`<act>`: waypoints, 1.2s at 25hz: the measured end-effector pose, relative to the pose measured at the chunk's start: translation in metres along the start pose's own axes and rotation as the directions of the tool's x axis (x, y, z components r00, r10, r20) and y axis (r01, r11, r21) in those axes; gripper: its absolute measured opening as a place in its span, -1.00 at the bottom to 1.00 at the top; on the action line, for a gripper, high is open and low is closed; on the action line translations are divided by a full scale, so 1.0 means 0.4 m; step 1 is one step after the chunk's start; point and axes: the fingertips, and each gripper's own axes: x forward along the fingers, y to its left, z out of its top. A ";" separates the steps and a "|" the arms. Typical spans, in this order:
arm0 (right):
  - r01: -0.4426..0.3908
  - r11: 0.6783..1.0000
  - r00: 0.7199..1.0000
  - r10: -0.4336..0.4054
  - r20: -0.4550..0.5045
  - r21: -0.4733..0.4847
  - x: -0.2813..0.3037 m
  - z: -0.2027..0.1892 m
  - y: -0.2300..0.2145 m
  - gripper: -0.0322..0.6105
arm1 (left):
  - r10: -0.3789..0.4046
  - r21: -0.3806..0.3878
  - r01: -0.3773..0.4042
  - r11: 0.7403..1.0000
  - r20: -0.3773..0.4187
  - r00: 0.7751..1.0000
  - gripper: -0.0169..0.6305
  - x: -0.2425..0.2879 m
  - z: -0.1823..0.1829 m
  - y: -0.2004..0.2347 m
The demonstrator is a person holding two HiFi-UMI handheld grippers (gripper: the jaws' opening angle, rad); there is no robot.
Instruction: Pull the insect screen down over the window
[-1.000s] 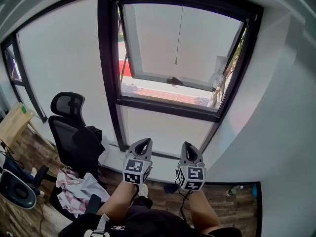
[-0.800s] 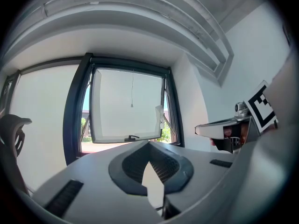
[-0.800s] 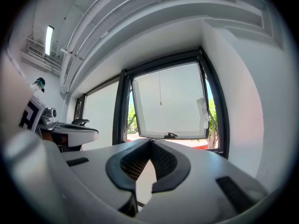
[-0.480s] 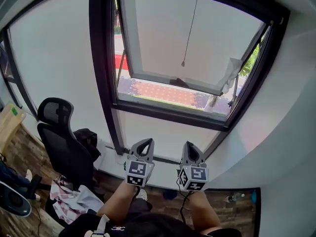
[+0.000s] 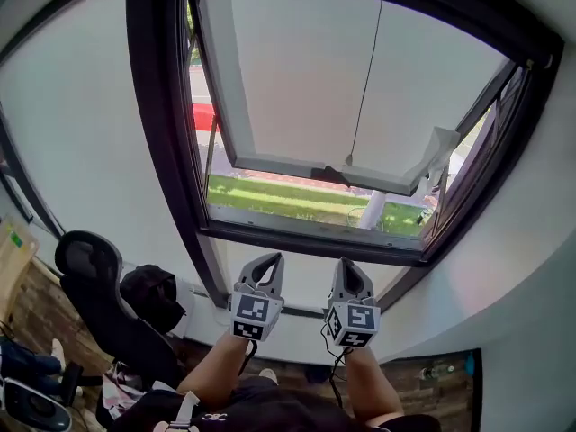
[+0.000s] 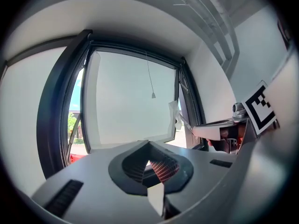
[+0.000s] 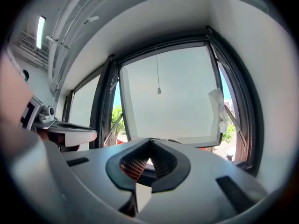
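Note:
A black-framed window (image 5: pixel 171 169) fills the head view, its white sash (image 5: pixel 297 79) tilted open outward. A thin pull cord (image 5: pixel 367 79) hangs from the top of the frame and ends in a small weight (image 5: pixel 349 161), also seen as the cord weight (image 6: pixel 153 95) and the cord weight (image 7: pixel 159 91). No screen is drawn over the opening. My left gripper (image 5: pixel 268 259) and right gripper (image 5: pixel 346 265) are side by side below the sill, pointing level at the window, both shut and empty. The jaws of the left gripper (image 6: pixel 148 144) and right gripper (image 7: pixel 150 142) meet at their tips, well short of the cord.
A black office chair (image 5: pixel 90 282) with a dark bag (image 5: pixel 151 297) stands at lower left. A white wall (image 5: pixel 522 268) closes the right side. Crumpled white sheeting (image 5: pixel 441 148) hangs at the sash's right corner. A bottle (image 5: pixel 438 368) lies on the wooden floor.
Both grippers have come closer to the window together, still shut. The window now looms larger and the chair has slid toward the lower left of the head view.

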 end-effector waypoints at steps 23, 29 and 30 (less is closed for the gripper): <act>0.048 0.988 0.992 -0.030 0.122 -0.149 0.184 0.196 -0.141 -0.89 | 0.024 0.256 -0.044 0.966 0.083 0.996 -0.91 0.225 0.194 0.145; 0.160 0.855 0.975 -0.060 0.214 -0.493 0.153 0.373 -0.247 -0.72 | 0.051 0.535 -0.135 0.834 0.170 0.984 -0.81 0.234 0.357 0.165; 0.179 0.826 0.972 -0.062 0.229 -0.535 0.146 0.405 -0.265 -0.71 | 0.054 0.565 -0.150 0.812 0.183 0.982 -0.81 0.232 0.391 0.167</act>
